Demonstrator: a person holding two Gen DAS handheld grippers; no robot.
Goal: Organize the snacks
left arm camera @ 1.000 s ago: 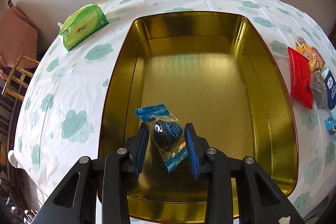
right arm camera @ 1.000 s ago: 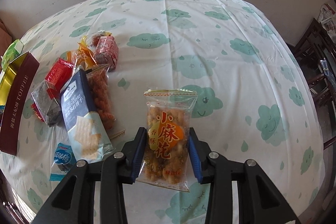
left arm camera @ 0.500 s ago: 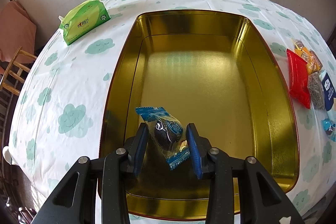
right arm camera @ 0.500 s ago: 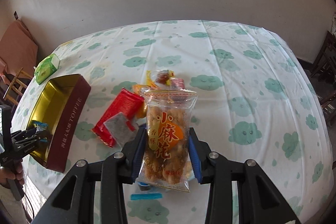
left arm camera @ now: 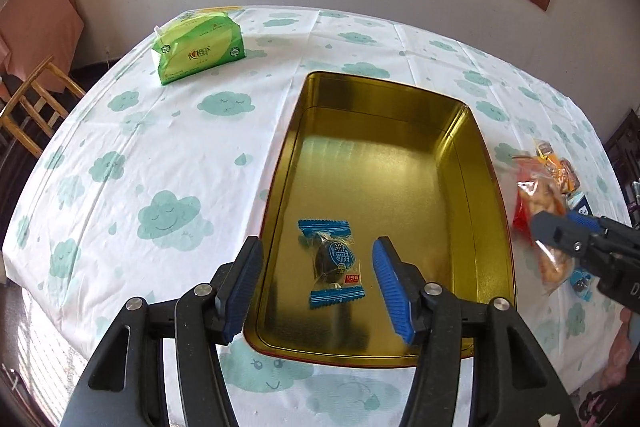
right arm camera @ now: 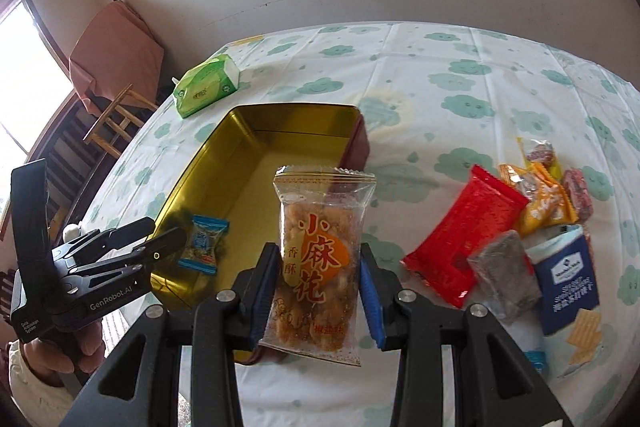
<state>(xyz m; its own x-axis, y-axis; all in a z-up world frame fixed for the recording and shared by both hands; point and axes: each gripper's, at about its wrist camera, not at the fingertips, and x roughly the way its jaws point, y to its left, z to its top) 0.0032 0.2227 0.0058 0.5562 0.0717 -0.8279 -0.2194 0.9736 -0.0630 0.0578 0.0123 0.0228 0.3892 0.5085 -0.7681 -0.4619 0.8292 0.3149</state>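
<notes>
— What did we have in front of us, biggest first?

— The bench [left arm camera: 168, 155] under its cloud-print cloth, and on it our gold tin [left arm camera: 472, 163], lid off. At about ten o'clock from the tin a green tissue pack [left arm camera: 198, 47] sat well apart from it.

— And at three o'clock?

— The loose pile: a red packet [right arm camera: 466, 233], a navy cracker pack [right arm camera: 568, 277], a grey sachet [right arm camera: 506, 275] between them, and orange-wrapped sweets [right arm camera: 548, 199] behind.

— What were we holding?

— Our right gripper [right arm camera: 318, 281] had its jaws pinching a clear bag of fried twists [right arm camera: 320, 263] at both sides, upright, in the air near the tin's near right corner.

— And the left?

— Our left gripper [left arm camera: 314, 285] had its jaws spread wide, touching nothing. Between them, lower down, the blue-wrapped candy [left arm camera: 334, 263] lay flat on the tin's floor, at the six o'clock end, free of both pads.
</notes>
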